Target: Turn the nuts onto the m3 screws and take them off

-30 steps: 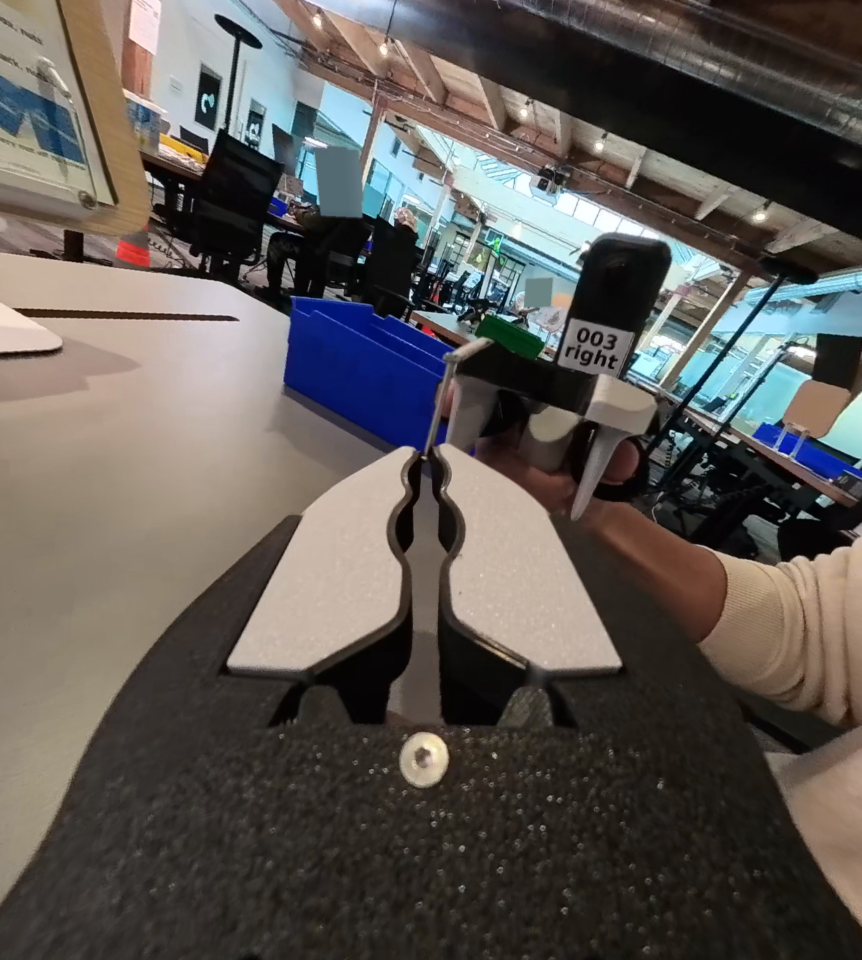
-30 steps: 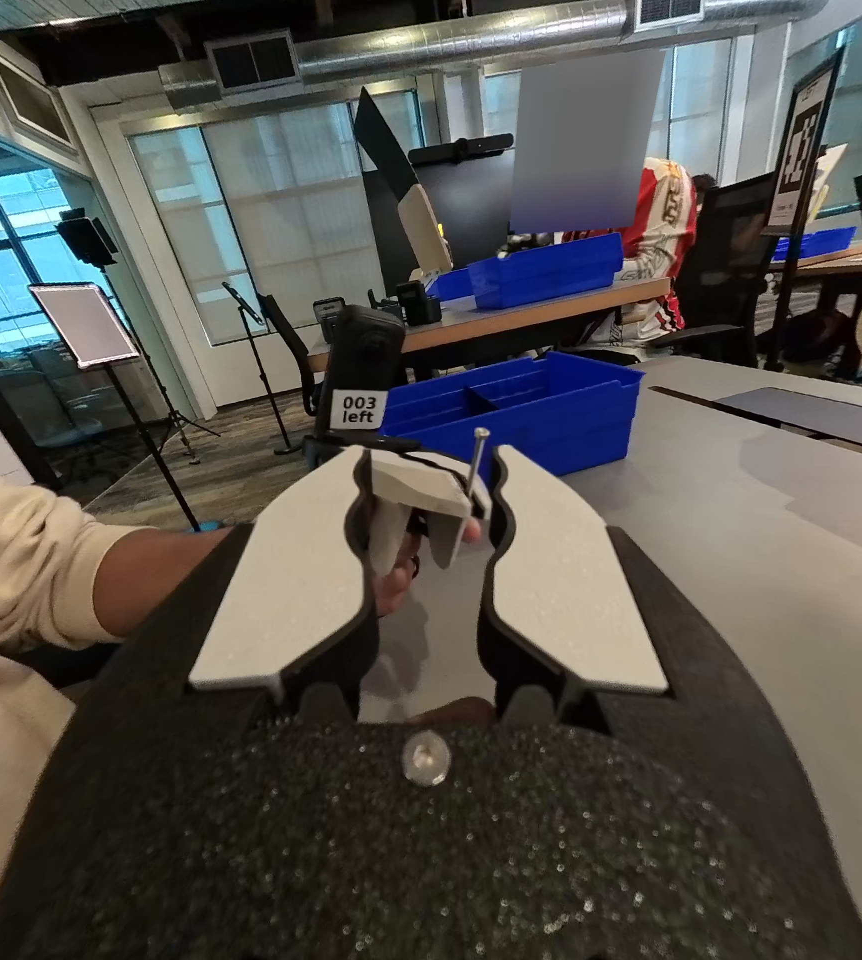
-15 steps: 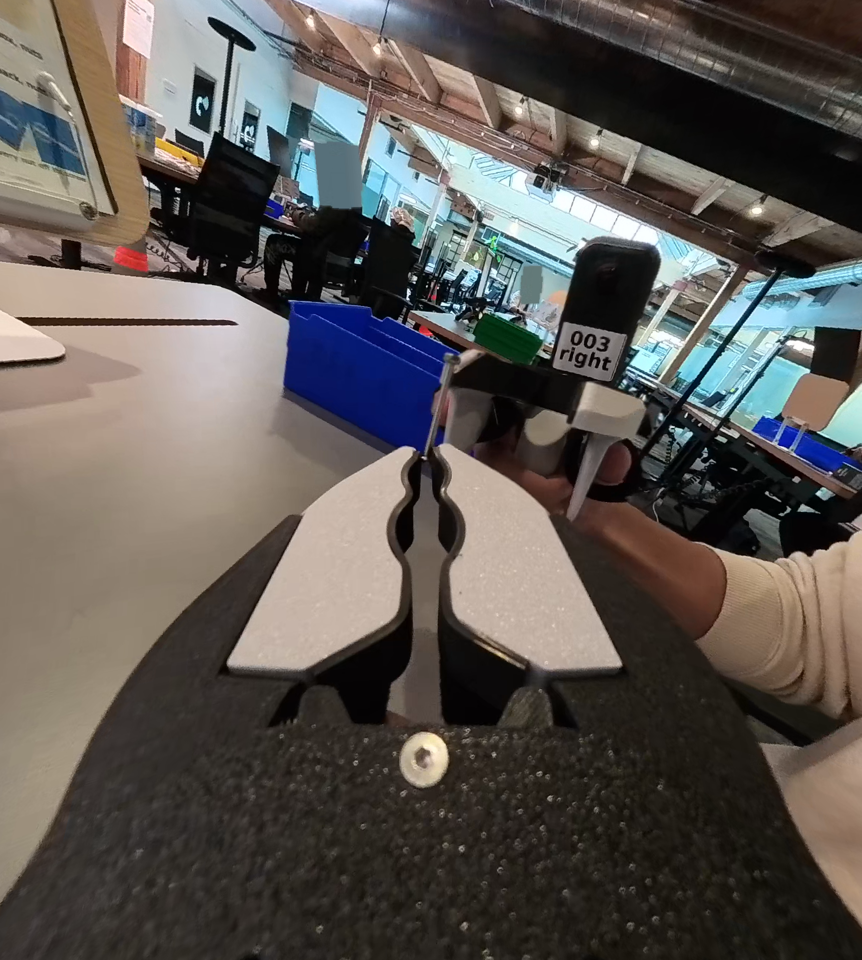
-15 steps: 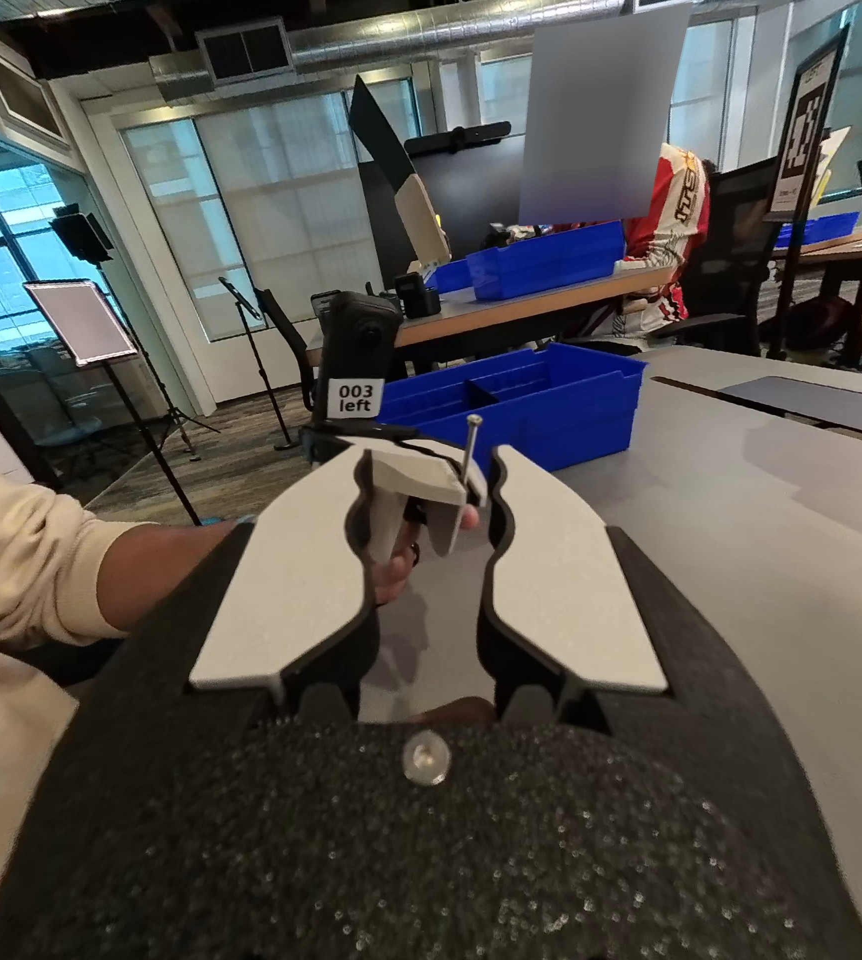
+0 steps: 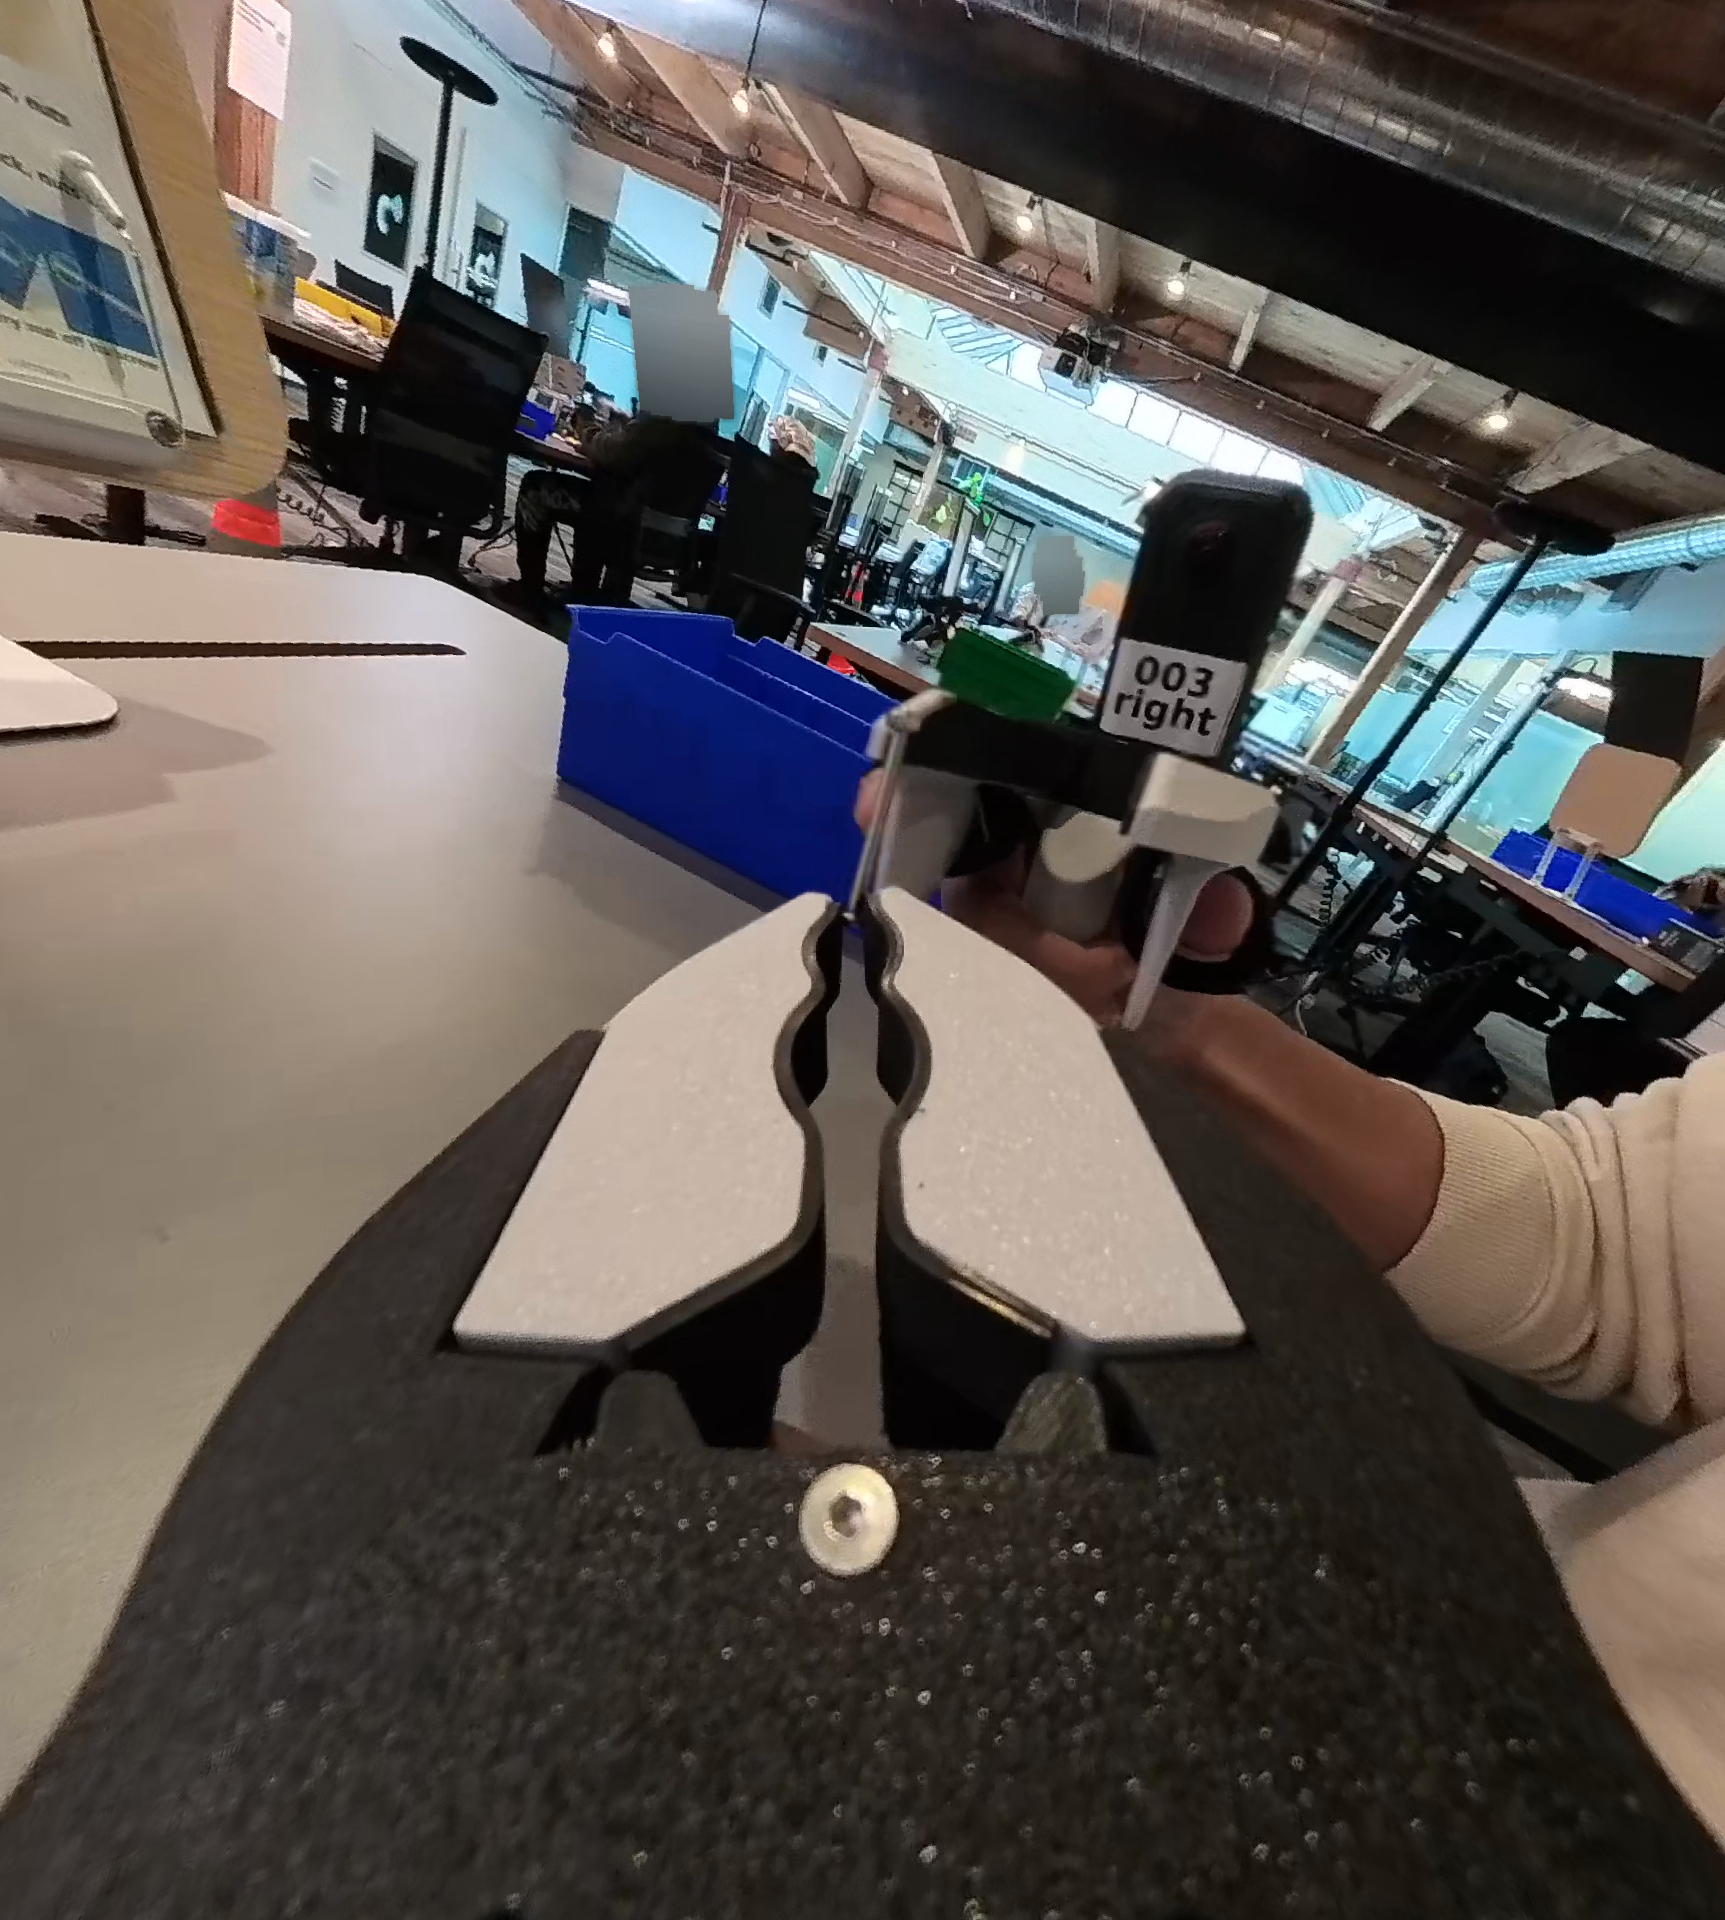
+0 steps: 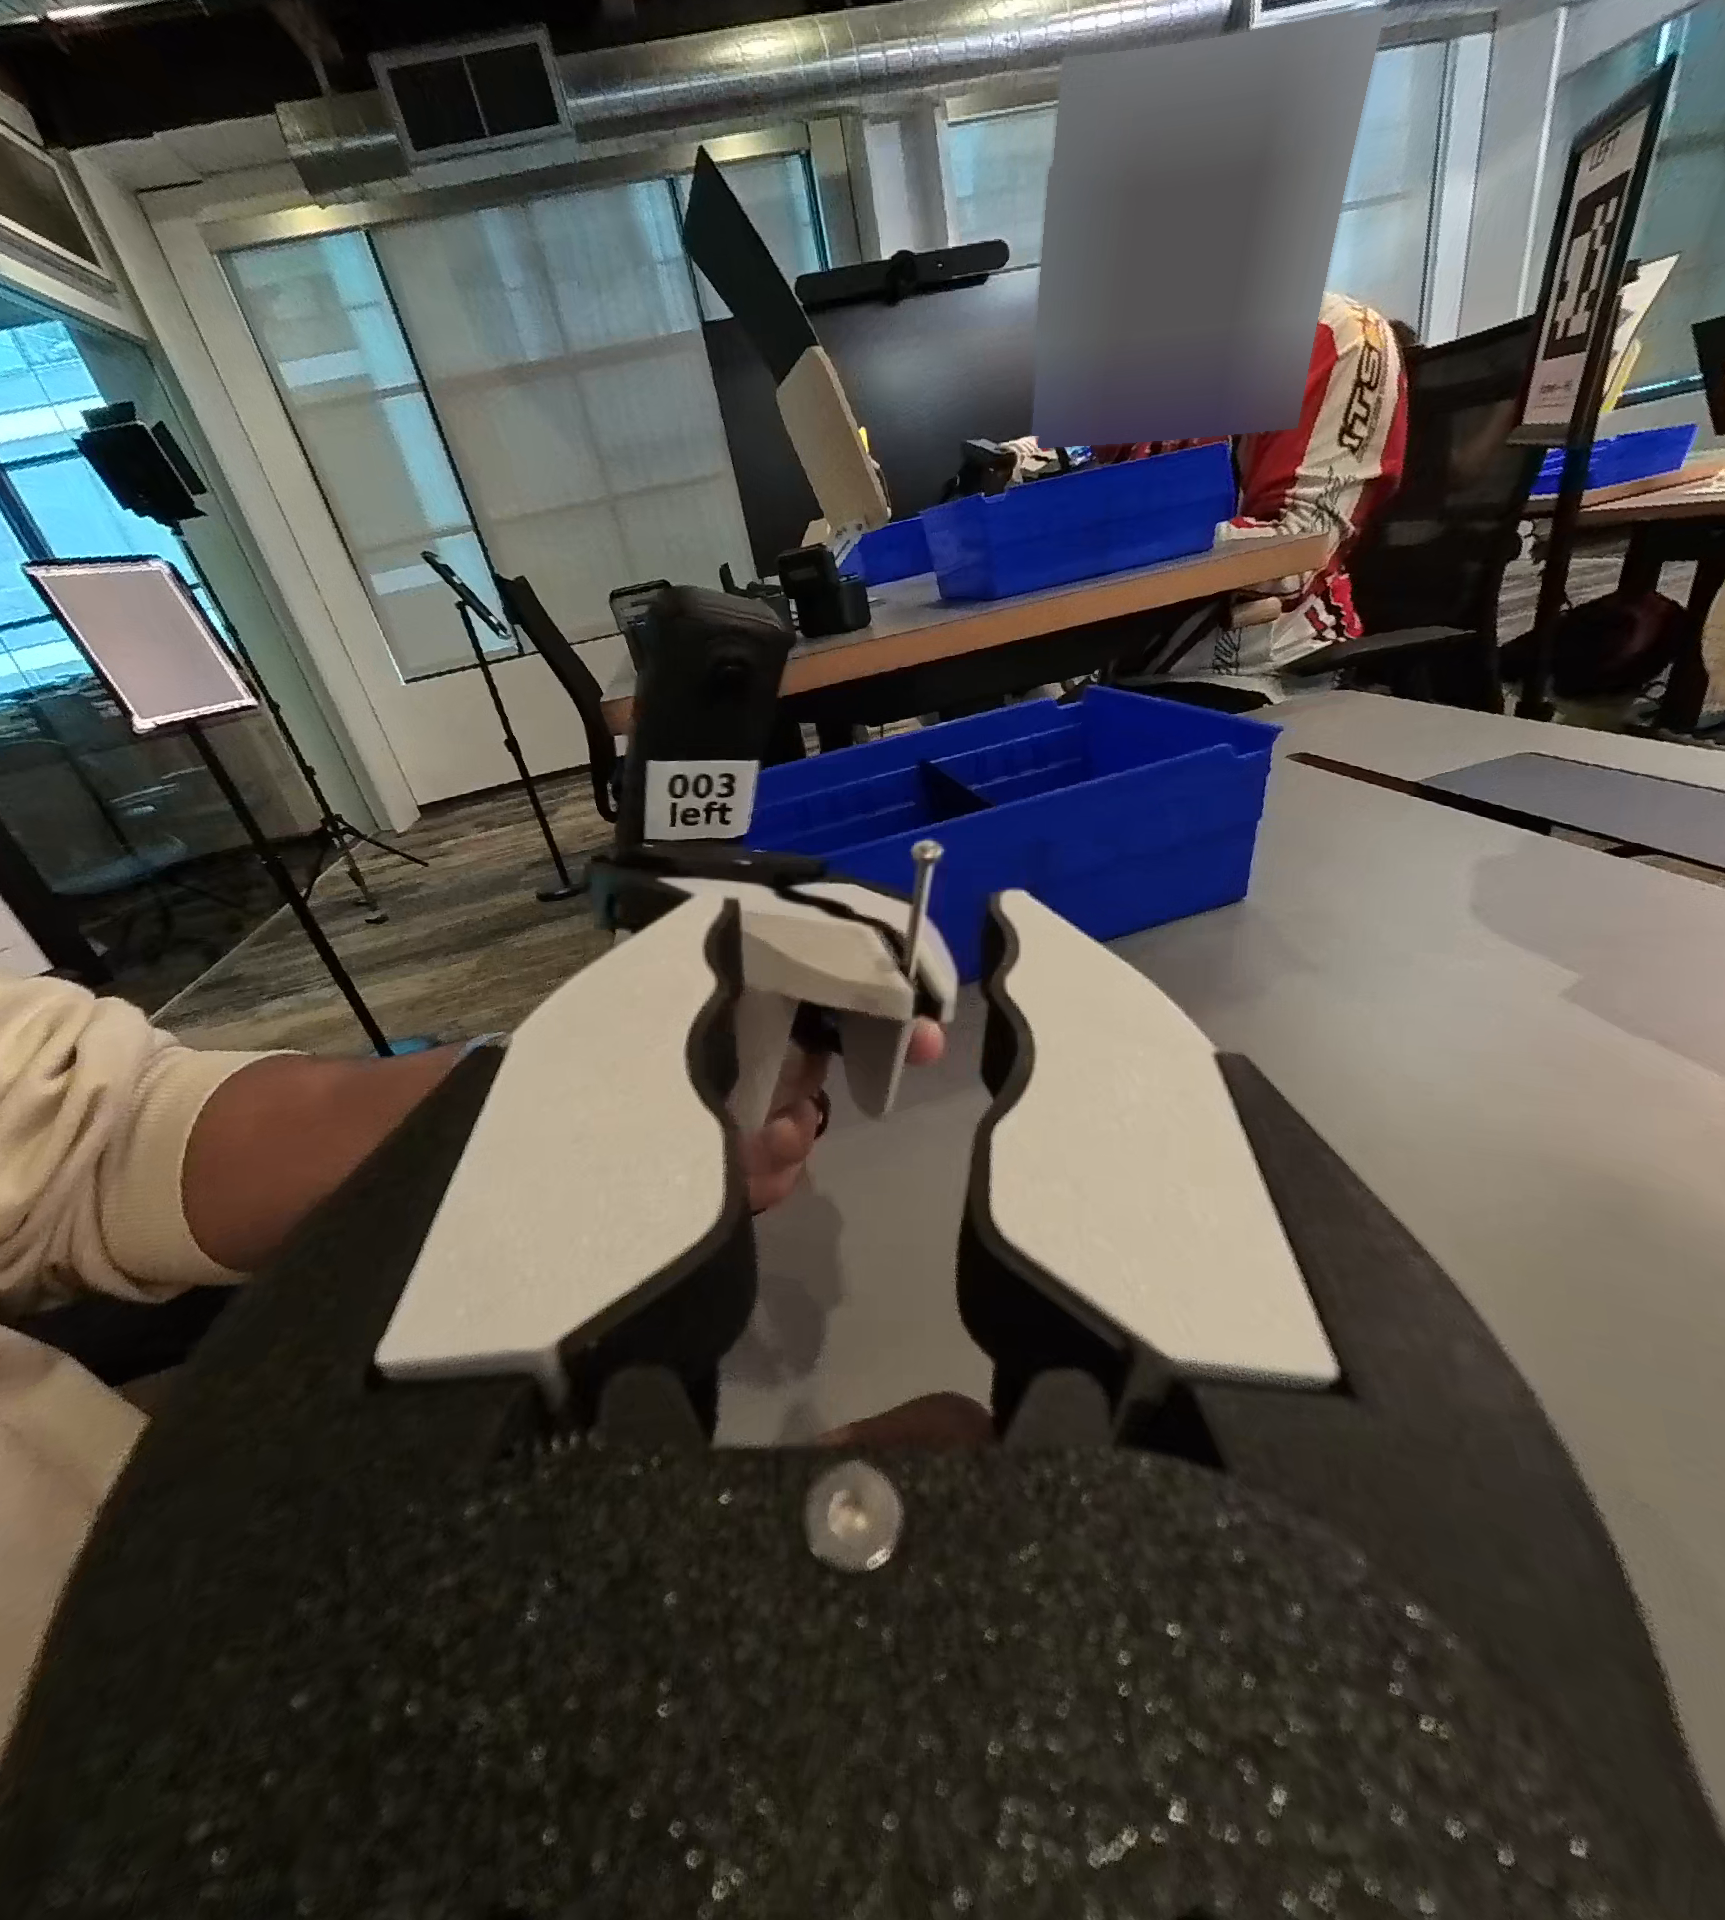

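**Left gripper pins the screw upright, right gripper empty and lined up**

Left gripper (image 5: pixel 853 914): clenched on a thin metal screw (image 5: pixel 884 821), pinched low on the shaft right at the fingertips, centre of the left wrist view. In the right wrist view the same screw (image 6: pixel 918 909) stands head up, just above centre frame, with most of the shaft clear above the left gripper (image 6: pixel 905 997). My read: the low grip is deliberate, it leaves the shaft exposed for a nut to travel on.

Right gripper (image 6: pixel 977 925): fingers spread wide, nothing between them. The screw sits in the gap in that view but farther off, not touching either finger. From the left wrist view the right gripper (image 5: pixel 1024 904) is just behind the screw, right of centre, fingers pointing down.

Nut: can't make one out on the shaft or in either gripper; too small to tell at this range. So I can't tell whether this is the threading-on or taking-off half.

Blue bin (image 6: pixel 1034 810) sits on the grey surface (image 5: pixel 214 935) behind both grippers, mid frame, divided into compartments; contents not visible. Probably the parts supply.

Both grippers are held up off the surface, facing each other, likely so each camera can see the screw.
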